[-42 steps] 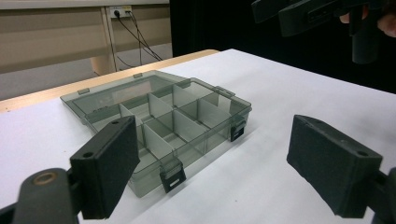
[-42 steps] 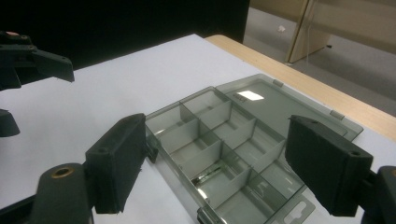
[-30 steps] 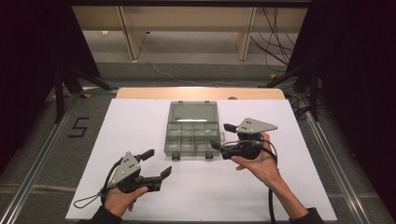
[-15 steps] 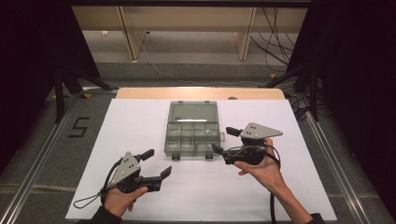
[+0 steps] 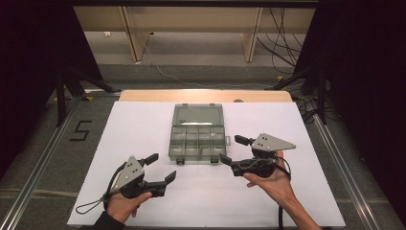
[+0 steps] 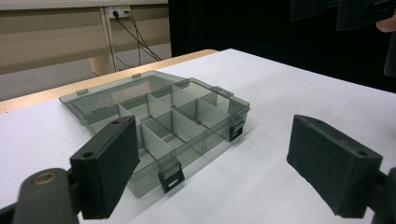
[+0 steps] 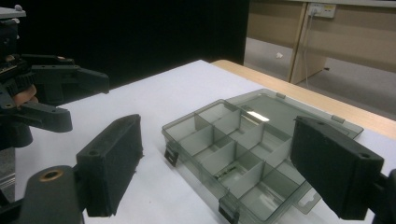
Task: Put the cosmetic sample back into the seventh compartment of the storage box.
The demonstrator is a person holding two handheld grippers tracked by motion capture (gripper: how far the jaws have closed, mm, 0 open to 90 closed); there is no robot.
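A smoky clear compartment box (image 5: 197, 139) lies open mid-table, its lid (image 5: 197, 116) folded flat behind it and its several compartments looking empty. My left gripper (image 5: 164, 166) rests low near the table's front left, short of the box, open with nothing between its pads (image 6: 109, 168). Just off the box's near right corner is my right gripper (image 5: 229, 148); its jaws have just been opening and stand open with nothing between them. The box (image 6: 168, 121) sits ahead in the left gripper view, and the box (image 7: 243, 149) is close in the right gripper view, with the left gripper (image 7: 84, 102) beyond.
A white sheet (image 5: 143, 129) covers the table, with a wooden strip (image 5: 206, 96) along the far edge. Metal rails (image 5: 43, 163) run along both sides. A "5" mark (image 5: 80, 130) is on the floor at left. Cables (image 5: 282, 28) and furniture legs lie beyond.
The right gripper has drifted slightly back from the box toward the near edge. The left gripper has stayed put.
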